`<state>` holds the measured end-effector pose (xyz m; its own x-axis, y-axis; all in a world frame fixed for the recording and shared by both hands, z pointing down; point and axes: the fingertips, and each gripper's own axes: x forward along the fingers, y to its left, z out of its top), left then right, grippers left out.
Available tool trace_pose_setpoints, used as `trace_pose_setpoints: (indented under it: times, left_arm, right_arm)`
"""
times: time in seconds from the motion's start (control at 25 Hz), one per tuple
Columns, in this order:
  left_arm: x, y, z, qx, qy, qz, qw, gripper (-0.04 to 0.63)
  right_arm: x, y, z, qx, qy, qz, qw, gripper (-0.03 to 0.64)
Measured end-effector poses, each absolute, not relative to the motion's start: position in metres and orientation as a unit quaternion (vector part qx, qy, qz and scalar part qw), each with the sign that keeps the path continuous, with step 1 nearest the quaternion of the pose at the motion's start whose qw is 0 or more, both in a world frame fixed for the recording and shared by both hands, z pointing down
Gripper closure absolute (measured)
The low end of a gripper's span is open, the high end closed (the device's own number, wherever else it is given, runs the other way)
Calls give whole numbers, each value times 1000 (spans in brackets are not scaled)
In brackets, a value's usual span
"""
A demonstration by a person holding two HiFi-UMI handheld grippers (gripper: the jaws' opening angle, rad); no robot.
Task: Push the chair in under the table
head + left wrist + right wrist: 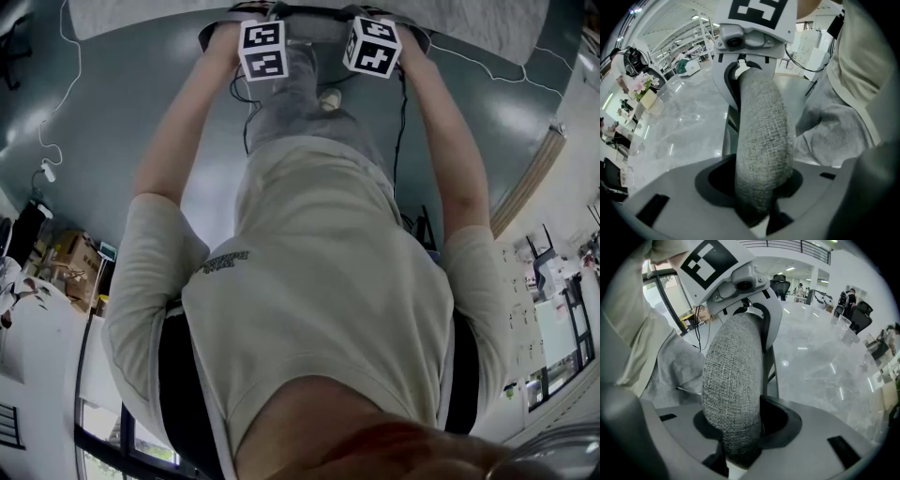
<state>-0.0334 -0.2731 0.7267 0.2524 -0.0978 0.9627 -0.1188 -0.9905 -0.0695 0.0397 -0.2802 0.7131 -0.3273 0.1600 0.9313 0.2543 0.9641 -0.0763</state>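
Currently, left gripper view: left gripper (759, 201) is clamped at a medium width on the grey fabric chair back (761, 140), with the padding filling the gap between the jaws. Right gripper (743, 70) sits further along the same top edge. Pale glossy table (679, 126) lies past the chair back, flowers (640, 84) on its far side. Grey trouser leg (834, 131) is on the near side.

Right gripper view: same picture mirrored. Its jaws hold the chair back at similar width, fabric touching both sides.

Head view: both arms (178, 141) reach straight forward, the two marker cubes side by side at the top, near the table edge. Dark floor (122, 84) either side.
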Motion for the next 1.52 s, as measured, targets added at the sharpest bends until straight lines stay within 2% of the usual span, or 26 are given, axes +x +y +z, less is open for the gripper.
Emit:
trace_pose_setpoints:
  times: [0.28, 0.6, 0.8, 0.96, 1.24, 1.52]
  left_arm:
    - [-40, -262, 698, 791, -69, 608, 14, 433]
    - [-35, -261, 641, 830, -62, 551, 59, 433]
    - [-38, -294, 582, 872, -134, 457, 110, 433]
    - [-48, -338, 539, 895, -209, 383, 90, 465]
    - [-63, -410, 449, 913, -318, 250, 47, 495]
    - [-72, -450, 360, 924, -358, 126, 34, 508]
  right_arm:
    - [43, -282, 699, -124, -800, -30, 586, 443]
    - [58, -279, 657, -89, -817, 70, 565, 434]
    - [38, -304, 594, -24, -871, 186, 455, 466]
    - [20, -341, 542, 28, -901, 235, 364, 471]
    - [-2, -410, 461, 150, -932, 160, 289, 497]
    - [-5, -463, 364, 284, -939, 82, 174, 548]
